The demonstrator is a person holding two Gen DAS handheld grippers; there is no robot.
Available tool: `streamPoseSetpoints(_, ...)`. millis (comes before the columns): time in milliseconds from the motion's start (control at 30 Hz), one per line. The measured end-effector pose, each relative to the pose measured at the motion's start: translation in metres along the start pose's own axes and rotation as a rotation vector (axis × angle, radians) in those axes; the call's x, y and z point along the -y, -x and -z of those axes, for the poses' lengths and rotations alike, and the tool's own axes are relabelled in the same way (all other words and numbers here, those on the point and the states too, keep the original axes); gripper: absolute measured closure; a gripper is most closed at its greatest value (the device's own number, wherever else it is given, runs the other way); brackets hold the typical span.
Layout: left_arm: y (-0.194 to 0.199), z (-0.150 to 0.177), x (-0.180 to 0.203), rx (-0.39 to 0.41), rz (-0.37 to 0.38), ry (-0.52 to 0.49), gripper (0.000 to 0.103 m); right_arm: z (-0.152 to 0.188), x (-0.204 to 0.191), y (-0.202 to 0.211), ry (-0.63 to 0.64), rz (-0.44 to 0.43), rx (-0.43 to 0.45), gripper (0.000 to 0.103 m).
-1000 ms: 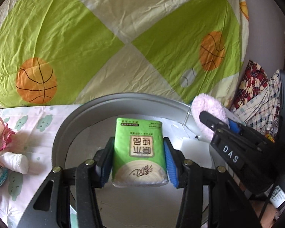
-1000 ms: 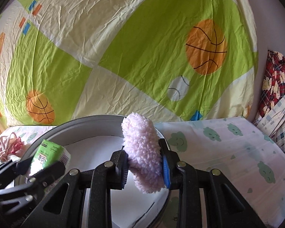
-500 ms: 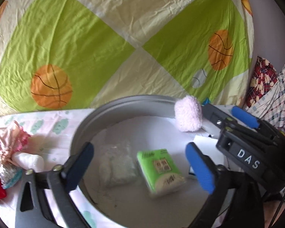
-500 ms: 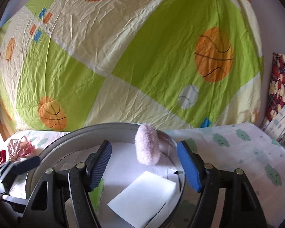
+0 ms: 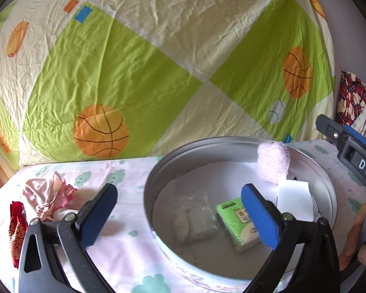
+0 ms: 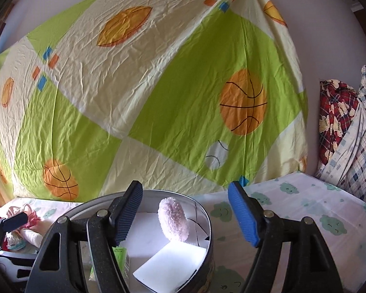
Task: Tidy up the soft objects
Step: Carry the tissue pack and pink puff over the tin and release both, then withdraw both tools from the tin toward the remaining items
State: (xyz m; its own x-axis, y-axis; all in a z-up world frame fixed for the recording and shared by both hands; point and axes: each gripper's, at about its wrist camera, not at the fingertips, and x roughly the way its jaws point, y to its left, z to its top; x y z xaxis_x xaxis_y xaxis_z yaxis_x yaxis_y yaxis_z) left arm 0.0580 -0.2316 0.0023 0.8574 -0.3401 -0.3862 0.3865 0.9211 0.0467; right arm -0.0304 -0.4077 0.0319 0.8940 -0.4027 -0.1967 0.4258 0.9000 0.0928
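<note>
Green tissue pack [image 5: 236, 222] lies flat inside the round tin [image 5: 153, 183], a clear packet [image 5: 195, 219] just beside it; pink fluffy piece [image 5: 273, 164] stands against the tin's far wall.

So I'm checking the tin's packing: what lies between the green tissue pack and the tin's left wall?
A clear plastic packet lies between the green tissue pack and the tin wall, seen from the left wrist.
</note>
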Motion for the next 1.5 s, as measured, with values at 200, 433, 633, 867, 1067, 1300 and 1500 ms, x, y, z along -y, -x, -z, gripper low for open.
streamPoseSetpoints(200, 0.007, 0.002, -0.017, 0.022, -0.019, 0.032, 0.000, -0.001, -0.005, 0.011, 0.006, 0.006, 0.033, 0.028)
streamPoseSetpoints(433, 0.010, 0.005, -0.023, 0.019, -0.016, 0.047, 0.000, 0.000, -0.014, 0.017, 0.045, 0.013, 0.057, 0.028)
streamPoseSetpoints(633, 0.014, 0.007, -0.022, 0.032, -0.013, 0.035, 0.000, 0.000, -0.011, 0.024, 0.016, 0.034, 0.085, 0.028)
streamPoseSetpoints(867, 0.018, 0.009, -0.036, 0.026, -0.029, 0.015, 0.000, 0.000, -0.017, 0.037, 0.016, 0.049, 0.142, 0.028)
streamPoseSetpoints(1067, 0.022, 0.013, -0.069, 0.018, -0.058, 0.003, 0.000, 0.005, -0.027, 0.049, -0.045, 0.023, 0.125, 0.028)
streamPoseSetpoints(1300, 0.025, 0.019, -0.121, 0.017, -0.110, 0.048, 0.000, 0.010, -0.062, 0.061, 0.020, 0.007, 0.131, 0.028)
streamPoseSetpoints(1500, 0.030, 0.024, -0.155, 0.035, -0.158, 0.060, 0.000, 0.016, -0.097, 0.066, 0.036, -0.026, 0.116, 0.028)
